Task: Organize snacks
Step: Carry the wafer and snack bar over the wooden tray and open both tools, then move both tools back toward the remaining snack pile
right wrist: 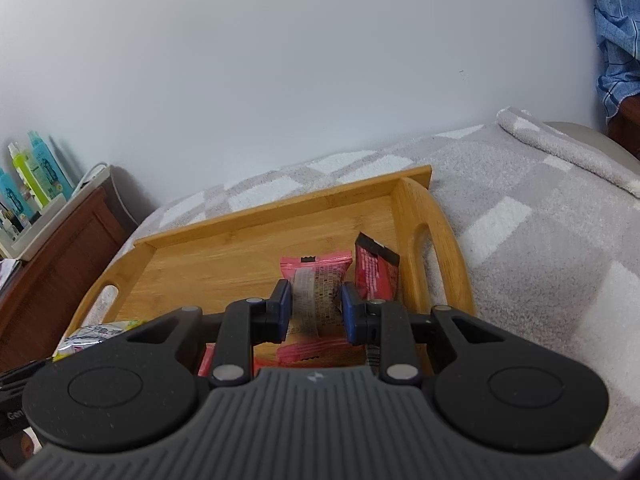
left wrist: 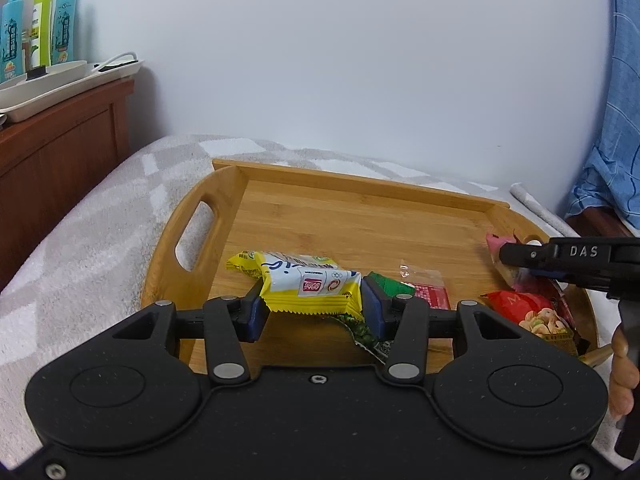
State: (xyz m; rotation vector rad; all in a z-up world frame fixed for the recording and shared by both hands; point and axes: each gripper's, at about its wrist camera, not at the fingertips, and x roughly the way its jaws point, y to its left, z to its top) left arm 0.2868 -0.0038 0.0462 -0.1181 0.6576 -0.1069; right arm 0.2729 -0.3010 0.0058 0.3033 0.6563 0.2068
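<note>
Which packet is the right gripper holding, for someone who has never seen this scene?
Find the wooden tray on the grey checked blanket. Near its right handle, the right gripper clamps a pink packet. Beside it lies a darker red packet, but only the pink one shows a pale printed panel.

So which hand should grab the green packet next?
Probably left: the green packet lies right beside the left gripper, though it holds a yellow snack.
</note>
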